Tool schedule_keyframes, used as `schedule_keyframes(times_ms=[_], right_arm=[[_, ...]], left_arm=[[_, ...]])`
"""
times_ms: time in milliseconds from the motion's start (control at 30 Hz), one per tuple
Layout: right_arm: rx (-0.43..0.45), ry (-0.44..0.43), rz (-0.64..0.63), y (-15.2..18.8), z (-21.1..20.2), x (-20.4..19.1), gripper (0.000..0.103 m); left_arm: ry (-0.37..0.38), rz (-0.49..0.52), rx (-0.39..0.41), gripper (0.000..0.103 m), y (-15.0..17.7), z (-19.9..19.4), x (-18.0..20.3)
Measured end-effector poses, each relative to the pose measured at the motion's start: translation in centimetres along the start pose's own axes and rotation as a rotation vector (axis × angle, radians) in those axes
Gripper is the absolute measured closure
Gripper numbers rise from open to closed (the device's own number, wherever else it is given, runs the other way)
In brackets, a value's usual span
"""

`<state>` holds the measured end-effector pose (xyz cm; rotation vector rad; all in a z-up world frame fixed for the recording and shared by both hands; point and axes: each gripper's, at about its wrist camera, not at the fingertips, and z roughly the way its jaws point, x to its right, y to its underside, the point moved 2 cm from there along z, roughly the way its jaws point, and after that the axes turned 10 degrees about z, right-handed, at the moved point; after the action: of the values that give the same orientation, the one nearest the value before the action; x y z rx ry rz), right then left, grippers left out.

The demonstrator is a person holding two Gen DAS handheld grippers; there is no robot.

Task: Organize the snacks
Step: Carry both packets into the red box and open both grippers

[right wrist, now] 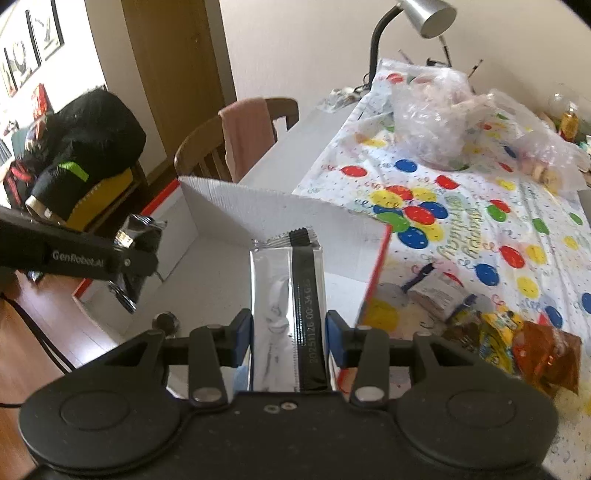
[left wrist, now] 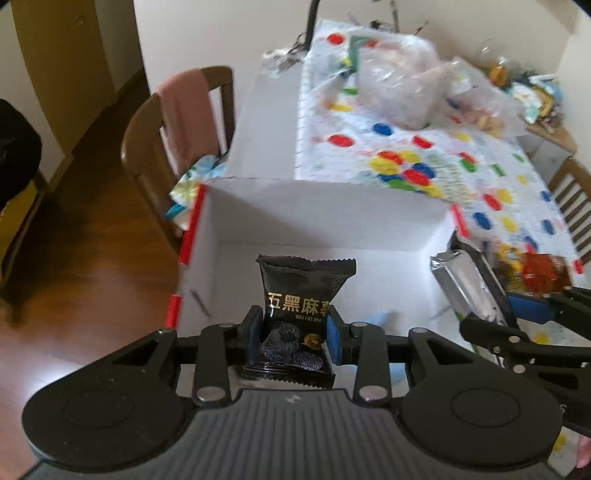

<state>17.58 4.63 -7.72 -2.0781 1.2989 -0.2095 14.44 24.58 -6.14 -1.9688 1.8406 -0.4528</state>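
Left gripper (left wrist: pixel 292 334): pinching a black packet (left wrist: pixel 301 295), holding it upright above the box's near edge.
Right gripper (right wrist: pixel 289 336): clamping a silver packet (right wrist: pixel 286 295) seam side up, hovering over the box's right edge.
Box (left wrist: pixel 325 218): white, red-edged, sitting open at the table's left edge.
Table (right wrist: pixel 480 236): wearing a balloon-print cloth.
Loose snacks (right wrist: pixel 517 343): lying near the table's near edge, just right of the box.

Wood floor (left wrist: pixel 110 229), chair (right wrist: pixel 236 136), lamp (right wrist: pixel 417 18)
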Motion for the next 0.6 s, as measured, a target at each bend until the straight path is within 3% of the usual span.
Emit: schedule_keyframes(times_ms=[300, 600], right_arm=[[-0.092, 0.027, -0.013, -1.0, 5.8, -1.7, 0.062], [-0.191, 0.042, -0.052, -0.6, 9.5, -2.9, 0.062]], left_arm=[[-0.052, 0.026, -0.124, 0.069, -0.9, 4.9, -2.3], [-0.033, 0.063, -0.243, 0.069, -1.0, 9.0, -2.6]])
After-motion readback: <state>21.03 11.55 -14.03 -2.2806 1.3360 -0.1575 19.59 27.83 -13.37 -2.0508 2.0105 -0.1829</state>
